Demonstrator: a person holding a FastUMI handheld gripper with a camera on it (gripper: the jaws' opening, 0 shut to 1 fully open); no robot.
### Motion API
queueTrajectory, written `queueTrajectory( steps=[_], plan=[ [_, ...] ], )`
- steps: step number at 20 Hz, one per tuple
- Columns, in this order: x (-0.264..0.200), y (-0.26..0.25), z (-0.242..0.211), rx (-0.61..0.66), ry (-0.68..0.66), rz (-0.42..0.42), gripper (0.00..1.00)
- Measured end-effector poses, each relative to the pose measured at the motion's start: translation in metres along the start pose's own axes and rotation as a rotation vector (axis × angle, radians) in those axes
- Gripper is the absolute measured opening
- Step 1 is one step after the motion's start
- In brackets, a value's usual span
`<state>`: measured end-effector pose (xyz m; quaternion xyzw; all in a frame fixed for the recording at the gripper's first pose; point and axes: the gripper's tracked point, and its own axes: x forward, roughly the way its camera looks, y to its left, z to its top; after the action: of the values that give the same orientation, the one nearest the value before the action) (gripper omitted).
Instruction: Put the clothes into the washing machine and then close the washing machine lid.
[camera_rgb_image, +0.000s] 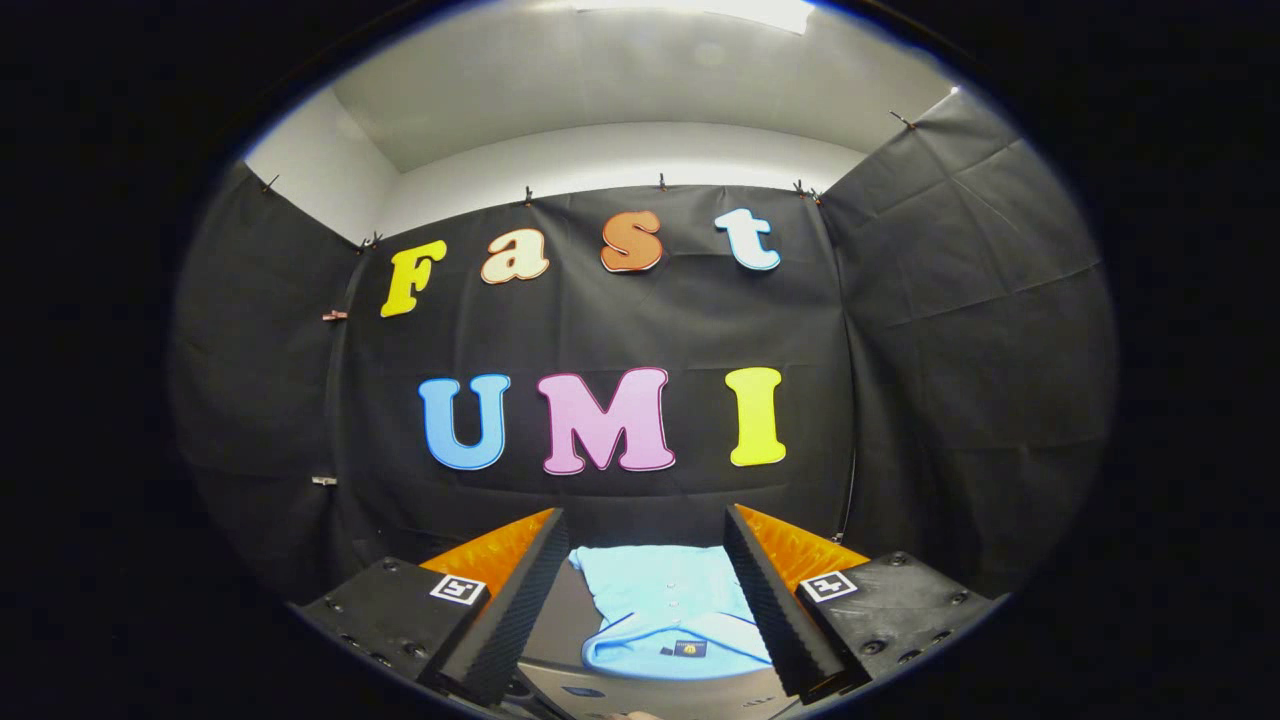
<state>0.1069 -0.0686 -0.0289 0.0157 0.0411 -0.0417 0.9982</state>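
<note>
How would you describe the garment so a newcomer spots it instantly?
Below the black cloth booth wall, look between the open gripper fingers. There lies a folded light-blue collared shirt, flat on a grey surface, with a small dark tag at its collar.

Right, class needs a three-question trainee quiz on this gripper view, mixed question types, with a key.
1. True or false: the gripper is shut on the light blue shirt.
2. Where does the shirt lie relative to the fingers?
A. between and below them
B. far beyond them, against the booth's wall
C. draped over one finger
3. Fill in: the shirt lies ______, collar end nearest the camera.

Key: 1 false, the fingers stand open and apart from it; 2 A; 3 folded flat.
</note>
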Motion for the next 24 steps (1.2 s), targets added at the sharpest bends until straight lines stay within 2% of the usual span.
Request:
queueTrajectory(
  steps=[5, 11, 17, 24],
  plan=[
    [0.056, -0.009, -0.007, 0.038, 0.072, -0.032, 0.98],
    [0.126, -0.019, -0.046, 0.004, 0.224, -0.052, 0.98],
    [0.167, -0.036, -0.114, 0.003, 0.435, -0.077, 0.98],
    [0.188, -0.041, -0.186, -0.003, 0.641, -0.087, 0.99]
  ],
)
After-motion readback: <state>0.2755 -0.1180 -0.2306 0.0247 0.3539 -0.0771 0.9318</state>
